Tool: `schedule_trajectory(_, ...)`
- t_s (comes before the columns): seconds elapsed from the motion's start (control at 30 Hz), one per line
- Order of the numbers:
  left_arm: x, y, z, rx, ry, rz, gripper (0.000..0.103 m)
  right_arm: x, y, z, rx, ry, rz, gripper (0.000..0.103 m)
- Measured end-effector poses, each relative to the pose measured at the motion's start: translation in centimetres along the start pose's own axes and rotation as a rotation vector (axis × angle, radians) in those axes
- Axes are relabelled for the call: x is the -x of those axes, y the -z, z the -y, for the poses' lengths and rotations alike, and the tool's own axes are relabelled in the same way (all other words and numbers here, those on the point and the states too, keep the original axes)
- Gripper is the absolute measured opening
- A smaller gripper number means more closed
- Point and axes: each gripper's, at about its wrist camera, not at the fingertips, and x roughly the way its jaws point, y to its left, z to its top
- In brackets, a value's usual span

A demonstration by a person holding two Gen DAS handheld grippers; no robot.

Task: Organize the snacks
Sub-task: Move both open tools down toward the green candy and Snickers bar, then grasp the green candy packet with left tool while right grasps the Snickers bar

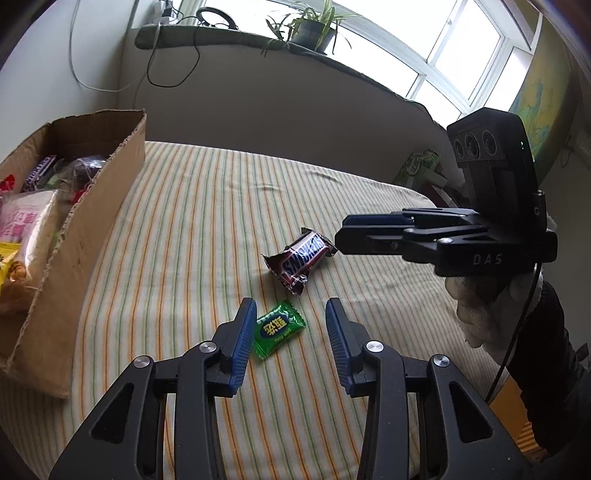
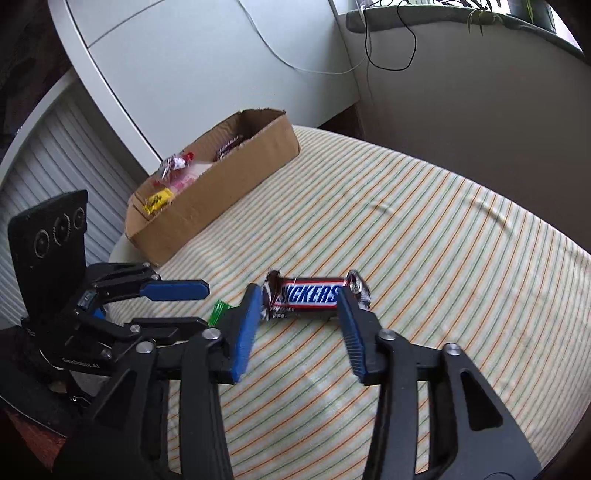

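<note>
A small green candy (image 1: 279, 329) lies on the striped tablecloth (image 1: 207, 192) between the fingers of my left gripper (image 1: 291, 314), close to the left pad and clear of the right one; the jaws are open. A Snickers bar (image 1: 301, 260) lies just beyond it. My right gripper (image 2: 298, 301) is open, its fingertips straddling the Snickers bar (image 2: 310, 295), which lies crosswise just ahead of the pads without being squeezed. From the left wrist view the right gripper (image 1: 338, 240) reaches in side-on at the bar's right end. The left gripper (image 2: 205, 306) and a sliver of green candy (image 2: 221, 308) show at left.
An open cardboard box (image 1: 92, 221) with several snack packets stands at the table's left edge (image 2: 221, 195). A gloved hand (image 1: 476, 314) holds the right gripper. A windowsill with a potted plant (image 1: 314, 26) and cables runs behind. The table's rounded far edge is near.
</note>
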Motion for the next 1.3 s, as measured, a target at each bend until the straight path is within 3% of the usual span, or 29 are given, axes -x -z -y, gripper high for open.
schedule_trajectory(0.17,-1.4,-0.4,-0.7,0.013,0.029,-0.046,0.037,-2.5,-2.9,2.3,-0.054,-0.118,-0.032,0.07)
schedule_trajectory(0.4,-2.5,-0.4,-2.2,0.068,0.074,-0.107,0.037,-6.6,-3.4,3.2,-0.046,-0.111,-0.176,0.07)
schedule_trajectory(0.63,-2.1,0.5,-1.2,0.018,0.081,-0.124,0.037,-5.0,-1.9,2.2,-0.015,-0.107,-0.21,0.07)
schedule_trajectory(0.77,-2.2,1.1,0.4,-0.058,0.03,-0.12,0.037,-4.6,-0.4,0.7,0.042,-0.061,-0.239,0.07)
schedule_trajectory(0.83,-2.3,1.2,1.1,-0.083,-0.012,-0.115,0.037,-4.7,0.2,-0.1,0.075,0.003,-0.244,0.069)
schedule_trajectory(0.97,-3.1,1.0,1.8,-0.131,-0.083,-0.117,0.037,-4.9,0.3,-1.0,0.117,0.087,-0.233,0.058)
schedule_trajectory(1.13,-3.8,1.2,2.6,-0.192,-0.143,-0.114,0.037,-4.7,0.6,-1.8,0.155,0.129,-0.228,0.053)
schedule_trajectory(1.3,-3.8,1.4,2.2,-0.194,-0.167,-0.106,0.022,-4.7,1.0,-2.5,0.177,0.169,-0.236,0.047)
